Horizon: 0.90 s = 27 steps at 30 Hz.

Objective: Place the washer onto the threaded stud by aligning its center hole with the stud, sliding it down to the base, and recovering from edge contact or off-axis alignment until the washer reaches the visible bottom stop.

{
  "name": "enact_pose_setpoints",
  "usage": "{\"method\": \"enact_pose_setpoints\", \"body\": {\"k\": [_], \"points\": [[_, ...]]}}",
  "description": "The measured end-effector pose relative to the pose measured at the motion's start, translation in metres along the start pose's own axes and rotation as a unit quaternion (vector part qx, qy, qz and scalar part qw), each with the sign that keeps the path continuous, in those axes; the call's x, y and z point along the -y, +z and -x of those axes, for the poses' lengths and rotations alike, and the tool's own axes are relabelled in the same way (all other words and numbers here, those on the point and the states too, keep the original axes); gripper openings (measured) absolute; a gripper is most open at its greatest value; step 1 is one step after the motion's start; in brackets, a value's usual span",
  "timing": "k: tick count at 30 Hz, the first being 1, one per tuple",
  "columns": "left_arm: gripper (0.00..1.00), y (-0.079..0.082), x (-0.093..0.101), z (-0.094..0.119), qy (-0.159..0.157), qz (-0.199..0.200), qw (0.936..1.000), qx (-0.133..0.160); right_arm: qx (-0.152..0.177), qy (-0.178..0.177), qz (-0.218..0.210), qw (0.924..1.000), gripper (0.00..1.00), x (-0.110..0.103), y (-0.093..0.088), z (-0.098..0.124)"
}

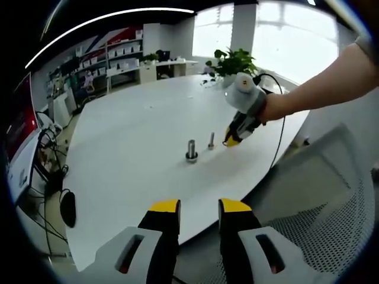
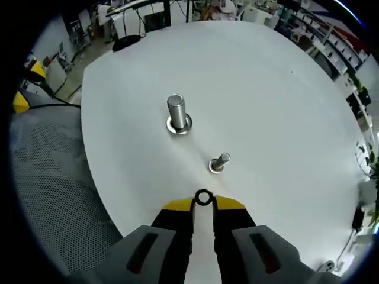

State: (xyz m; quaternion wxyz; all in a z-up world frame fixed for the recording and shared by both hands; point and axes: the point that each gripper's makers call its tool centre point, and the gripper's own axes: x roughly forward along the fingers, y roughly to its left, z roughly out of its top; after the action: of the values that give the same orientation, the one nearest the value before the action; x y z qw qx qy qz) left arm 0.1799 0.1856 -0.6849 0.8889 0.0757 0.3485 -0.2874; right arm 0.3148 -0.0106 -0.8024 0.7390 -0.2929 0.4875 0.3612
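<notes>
Right gripper view reveals the right gripper (image 2: 203, 203) fingers pinching the washer (image 2: 204, 197); left gripper (image 1: 199, 208) fingers narrowly apart.

Both grippers, left gripper (image 1: 198, 208) and right gripper (image 2: 204, 205), have black yellow-tipped jaws on pale grey slotted mounts; bare forearm (image 1: 323, 86).

A broad white table (image 2: 284, 106) lies mostly bare, with open surface on all sides of two upright metal studs near its front edge: a thick one (image 2: 177, 113) with a ring at its base and a thin one (image 2: 219, 162), standing near each other with a clear gap between. The right hand-held gripper (image 2: 203, 204) sits just short of the thin stud with an open path to it. A mesh chair (image 1: 331, 207) stands beside the table edge, and a potted plant (image 1: 232, 63) sits well back.
</notes>
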Motion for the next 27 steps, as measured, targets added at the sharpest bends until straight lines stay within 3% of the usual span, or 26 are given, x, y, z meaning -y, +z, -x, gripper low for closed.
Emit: {"method": "enact_pose_setpoints", "body": {"k": [19, 27], "points": [[0.23, 0.004, 0.002, 0.001, -0.006, 0.0, 0.9999, 0.01, 0.026, -0.018, 0.03, 0.9991, 0.13, 0.011, 0.034, 0.014], [0.23, 0.003, 0.003, 0.0, -0.008, -0.001, 0.9999, 0.008, 0.025, -0.024, 0.037, 0.9987, 0.14, 0.019, 0.037, 0.011]]}}
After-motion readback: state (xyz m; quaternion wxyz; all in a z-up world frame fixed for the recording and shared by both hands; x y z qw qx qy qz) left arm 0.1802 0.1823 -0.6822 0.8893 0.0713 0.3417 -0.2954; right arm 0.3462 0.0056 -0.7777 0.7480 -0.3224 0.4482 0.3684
